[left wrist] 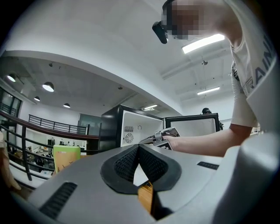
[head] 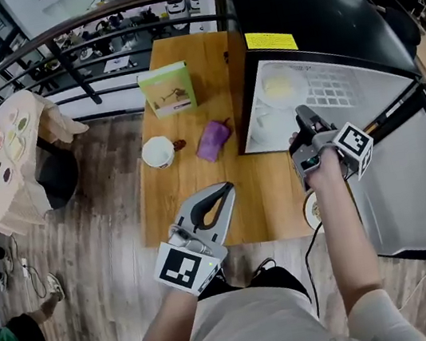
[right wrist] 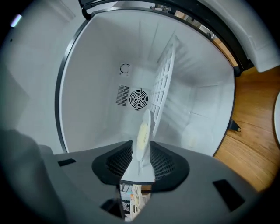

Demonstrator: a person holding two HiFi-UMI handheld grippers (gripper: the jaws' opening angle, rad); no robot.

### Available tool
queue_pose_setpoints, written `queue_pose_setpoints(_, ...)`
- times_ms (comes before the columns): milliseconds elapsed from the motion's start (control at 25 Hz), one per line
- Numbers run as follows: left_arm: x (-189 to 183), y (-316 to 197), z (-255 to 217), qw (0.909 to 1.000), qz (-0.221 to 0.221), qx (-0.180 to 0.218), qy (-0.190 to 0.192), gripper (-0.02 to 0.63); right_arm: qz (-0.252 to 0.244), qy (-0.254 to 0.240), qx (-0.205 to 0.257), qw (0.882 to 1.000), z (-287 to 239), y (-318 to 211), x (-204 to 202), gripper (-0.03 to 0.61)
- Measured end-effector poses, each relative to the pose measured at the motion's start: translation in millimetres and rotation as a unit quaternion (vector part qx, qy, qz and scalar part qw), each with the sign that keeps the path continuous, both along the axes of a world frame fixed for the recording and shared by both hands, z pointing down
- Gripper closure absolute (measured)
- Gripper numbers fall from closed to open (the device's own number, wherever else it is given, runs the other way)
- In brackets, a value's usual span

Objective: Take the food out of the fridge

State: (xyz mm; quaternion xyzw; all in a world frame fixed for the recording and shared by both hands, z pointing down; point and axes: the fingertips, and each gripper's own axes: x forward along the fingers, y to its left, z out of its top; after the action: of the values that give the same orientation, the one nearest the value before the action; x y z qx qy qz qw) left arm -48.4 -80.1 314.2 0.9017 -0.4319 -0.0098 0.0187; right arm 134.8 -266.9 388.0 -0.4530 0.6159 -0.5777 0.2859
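Inside the open fridge (head: 309,20), a white plate (right wrist: 144,124) carrying pale yellow food (right wrist: 141,138) sits on the wire shelf (right wrist: 162,83). The right gripper (head: 302,114) is at the fridge mouth, rolled onto its side. Its jaws stand about half apart, with the plate's near rim lined up in the gap, and neither pad visibly presses on it. The left gripper (head: 225,190) hangs over the near edge of the wooden table (head: 265,189), jaws together and empty. On that table rest a green box (head: 167,90), a white cup (head: 158,152) and a purple item (head: 213,140).
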Motion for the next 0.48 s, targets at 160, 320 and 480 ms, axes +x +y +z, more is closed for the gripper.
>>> queue_pose_setpoints(160, -5, -5, 4, 1.0, -0.007, -0.007, 0.002, 0.606, 0.004, -0.02, -0.015, 1.0, 9, -13, -5, 0.46)
queue_pose_setpoints(320, -9, -9, 6, 0.9998, -0.011, -0.016, 0.005, 0.606, 0.003, -0.028, -0.023, 0.999, 13, -21, -10, 0.461)
queue_pose_setpoints(480, -10, -12, 8, 0.9999, -0.008, -0.008, -0.002, 0.606, 0.001, -0.036, -0.033, 0.999, 14, -28, -14, 0.462)
